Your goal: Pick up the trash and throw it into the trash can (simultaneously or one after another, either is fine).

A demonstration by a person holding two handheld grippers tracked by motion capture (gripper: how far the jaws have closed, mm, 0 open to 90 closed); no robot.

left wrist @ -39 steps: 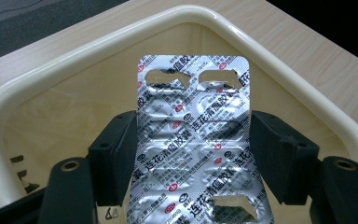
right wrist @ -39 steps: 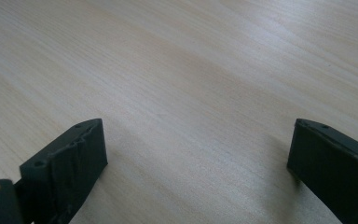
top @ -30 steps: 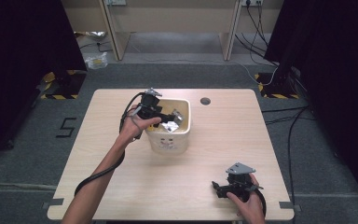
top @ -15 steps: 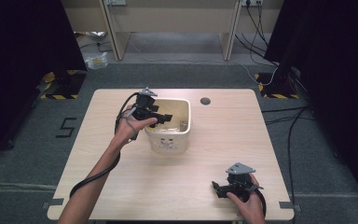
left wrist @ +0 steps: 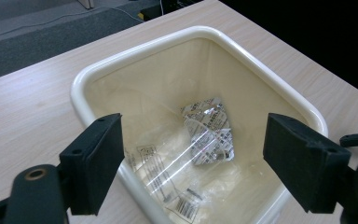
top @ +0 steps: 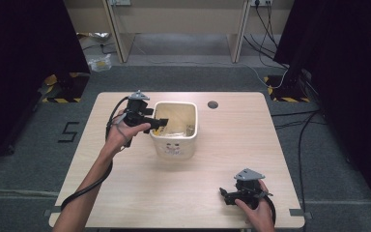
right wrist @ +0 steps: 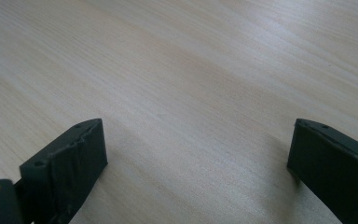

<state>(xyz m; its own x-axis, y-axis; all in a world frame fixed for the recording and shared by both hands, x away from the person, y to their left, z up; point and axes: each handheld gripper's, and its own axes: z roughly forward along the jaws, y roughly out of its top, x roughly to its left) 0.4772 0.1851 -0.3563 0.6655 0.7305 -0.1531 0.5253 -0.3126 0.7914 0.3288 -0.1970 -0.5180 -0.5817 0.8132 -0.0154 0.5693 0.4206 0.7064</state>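
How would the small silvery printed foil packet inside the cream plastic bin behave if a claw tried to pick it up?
The small silvery printed foil packet looks creased and thin, so it is probably light and floppy. Its shiny surface may slip between pads. It lies on clear plastic wrappers at the bottom of the cream plastic bin, which might lift along with it.

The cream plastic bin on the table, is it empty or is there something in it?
Not empty. The cream plastic bin stands upright, with a silver printed foil packet and clear plastic wrappers lying on its bottom.

Light wood table (top: 174,193) set on grey floor; round grommet hole (top: 213,104) seen near far edge; desk legs (top: 118,29) beyond.
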